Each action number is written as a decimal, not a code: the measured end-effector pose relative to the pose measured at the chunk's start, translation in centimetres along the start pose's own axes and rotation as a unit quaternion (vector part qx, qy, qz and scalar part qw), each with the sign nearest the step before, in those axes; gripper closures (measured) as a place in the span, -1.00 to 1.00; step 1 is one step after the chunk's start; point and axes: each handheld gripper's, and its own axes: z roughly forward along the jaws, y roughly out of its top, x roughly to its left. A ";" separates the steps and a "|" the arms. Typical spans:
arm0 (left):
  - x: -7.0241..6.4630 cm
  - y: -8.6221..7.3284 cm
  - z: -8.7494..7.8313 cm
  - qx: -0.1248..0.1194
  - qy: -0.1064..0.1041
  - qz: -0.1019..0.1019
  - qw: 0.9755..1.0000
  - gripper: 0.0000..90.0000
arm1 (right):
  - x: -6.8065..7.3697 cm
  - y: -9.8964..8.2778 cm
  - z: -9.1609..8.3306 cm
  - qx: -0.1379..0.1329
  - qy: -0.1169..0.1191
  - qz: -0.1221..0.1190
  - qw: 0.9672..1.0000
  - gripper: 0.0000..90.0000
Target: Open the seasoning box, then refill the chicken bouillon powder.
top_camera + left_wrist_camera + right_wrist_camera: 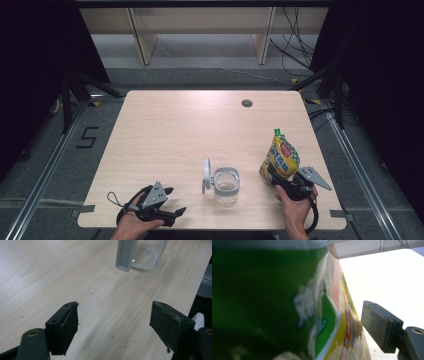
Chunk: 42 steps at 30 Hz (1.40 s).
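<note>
A person's two hands reach in over the near edge of a pale wooden tabletop [165, 125], each holding a claw. The right claw [278, 181] is closed around the lower end of a yellow-and-green snack bag [280, 156], which stands nearly upright near the right side of the tabletop — its crimped top leaning slightly away from the person. The right hand [294, 205] grips the tool from below, wrist low at the table's edge and the claw angled up and to the left toward the bag. In the right gripper view the bag [287, 305] presses close against the camera, with one black pad [380, 325] against its yellow side. The left claw [176, 200] rests low near the front left corner, jaws spread wide with nothing between them — the left hand [131, 222] wrapped around its body, pointing right. Between the two hands stands a clear glass jar [226, 186] with its grey lid [206, 175] flipped up on its left side; the left gripper view shows crumbs [122, 343] scattered on the wood.
</note>
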 end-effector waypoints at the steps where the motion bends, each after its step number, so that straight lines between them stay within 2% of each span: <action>1: 0.0 0.0 0.0 0.000 0.000 0.000 1.000 -0.51 | -0.1 0.0 0.0 0.004 0.002 0.006 1.000 -0.37; 2: 0.0 0.0 0.0 0.000 0.000 0.000 1.000 -0.51 | -0.3 0.1 0.0 0.001 0.005 -0.005 1.000 -0.37; 3: 0.0 0.0 0.0 0.000 0.000 -0.001 1.000 -0.51 | 0.0 0.0 0.0 0.001 0.008 0.021 1.000 -0.37; 4: 0.0 0.0 0.0 0.000 0.000 -0.001 1.000 -0.51 | -0.5 0.0 0.1 -0.001 0.013 -0.008 1.000 -0.37; 7: 0.0 0.0 0.0 0.000 0.000 0.004 1.000 -0.51 | -0.4 0.0 0.1 -0.001 0.010 -0.006 1.000 -0.39; 8: -0.1 0.0 0.1 -0.006 -0.001 -0.004 1.000 -0.51 | -0.5 0.0 0.3 -0.008 0.013 0.001 1.000 -0.43; 9: -0.1 0.0 0.1 -0.001 -0.003 -0.005 1.000 -0.51 | -0.5 0.0 0.3 -0.008 0.013 0.001 1.000 -0.43; 11: -0.2 0.0 0.2 -0.004 0.000 -0.002 1.000 -0.51 | -0.6 0.1 0.5 -0.009 0.008 -0.010 1.000 -0.45; 12: -0.2 0.0 0.2 -0.003 0.001 -0.001 1.000 -0.51 | -0.5 0.1 0.6 -0.008 0.013 0.003 1.000 -0.46; 14: -0.2 0.0 0.2 -0.003 0.000 -0.001 1.000 -0.51 | -0.7 0.1 0.5 -0.001 0.013 0.009 1.000 -0.47; 15: -0.1 0.0 0.1 0.003 0.001 0.005 1.000 -0.51 | -0.7 0.2 0.7 -0.009 0.009 0.015 1.000 -0.47; 16: -0.2 0.0 0.2 -0.002 0.001 0.000 1.000 -0.51 | -0.9 0.2 0.7 -0.009 0.017 0.018 1.000 -0.51; 18: -0.2 0.0 0.2 -0.003 0.001 -0.002 1.000 -0.51 | -1.0 0.3 0.9 -0.011 0.022 0.015 1.000 -0.50; 19: -0.1 0.0 0.2 -0.002 0.001 -0.002 1.000 -0.51 | -1.3 0.2 0.8 -0.011 0.022 0.001 1.000 -0.50; 20: -0.1 0.0 0.2 0.003 0.003 0.003 1.000 -0.51 | -0.9 0.2 0.7 -0.003 0.024 0.032 0.999 -0.48; 21: -0.1 0.0 0.2 0.002 0.003 0.003 1.000 -0.51 | -1.2 0.3 0.9 -0.009 0.028 0.014 0.999 -0.45; 23: -0.2 0.0 0.2 -0.002 0.000 -0.002 1.000 -0.51 | -1.2 0.3 1.0 -0.010 0.026 0.018 0.999 -0.38; 24: -0.2 0.0 0.2 -0.002 0.000 -0.002 1.000 -0.51 | -1.1 0.3 0.9 -0.006 0.026 0.031 0.999 -0.34; 25: -0.3 0.0 0.2 -0.009 -0.003 -0.006 1.000 -0.51 | -1.3 0.3 0.8 -0.006 0.031 0.021 0.999 -0.32; 26: -0.3 0.0 -0.1 0.002 0.001 0.007 1.000 -0.51 | -1.4 0.4 1.0 -0.012 0.027 0.014 0.999 -0.31; 28: -0.3 0.0 -0.1 -0.006 -0.003 0.007 1.000 -0.51 | -1.3 0.4 1.0 -0.012 0.027 0.020 0.999 -0.29; 29: -0.3 0.0 -0.2 -0.003 0.000 0.012 1.000 -0.51 | -1.3 0.4 1.0 -0.014 0.024 0.021 0.999 -0.28; 30: -0.6 0.0 -0.1 -0.015 -0.003 -0.002 1.000 -0.51 | -1.4 0.6 0.9 -0.008 0.029 0.018 0.999 -0.25; 32: -0.5 0.0 -0.2 -0.011 -0.004 0.000 1.000 -0.51 | -1.3 0.6 0.9 -0.005 0.024 0.015 1.000 -0.24; 33: -0.3 0.0 -0.2 -0.001 0.001 0.014 1.000 -0.51 | -1.2 0.7 0.8 -0.002 0.032 0.020 0.999 -0.22; 35: -0.5 0.0 -0.2 -0.008 -0.003 0.005 1.000 -0.51 | -1.2 0.8 0.7 0.006 0.031 0.009 0.999 -0.20; 36: -0.6 0.0 -0.2 -0.011 -0.005 0.001 1.000 -0.51 | -1.0 0.9 0.8 0.004 0.026 0.011 1.000 -0.19; 37: -0.6 0.0 -0.2 -0.012 -0.005 0.003 1.000 -0.51 | -0.8 1.0 0.7 0.006 0.019 0.014 1.000 -0.17; 38: -0.5 0.0 -0.2 -0.007 -0.005 0.007 1.000 -0.51 | -0.6 1.0 0.6 0.012 0.025 0.013 1.000 -0.16; 40: -0.5 0.0 -0.2 -0.005 -0.006 0.007 1.000 -0.51 | -0.6 1.3 0.6 0.012 0.027 -0.001 1.000 -0.13; 41: -0.5 0.0 -0.1 -0.012 -0.004 0.005 1.000 -0.51 | -1.0 1.4 0.8 0.007 0.024 -0.027 0.999 -0.13; 42: -0.6 0.0 -0.2 -0.013 -0.004 0.001 1.000 -0.51 | -0.8 1.5 0.7 0.013 0.025 -0.019 0.999 -0.12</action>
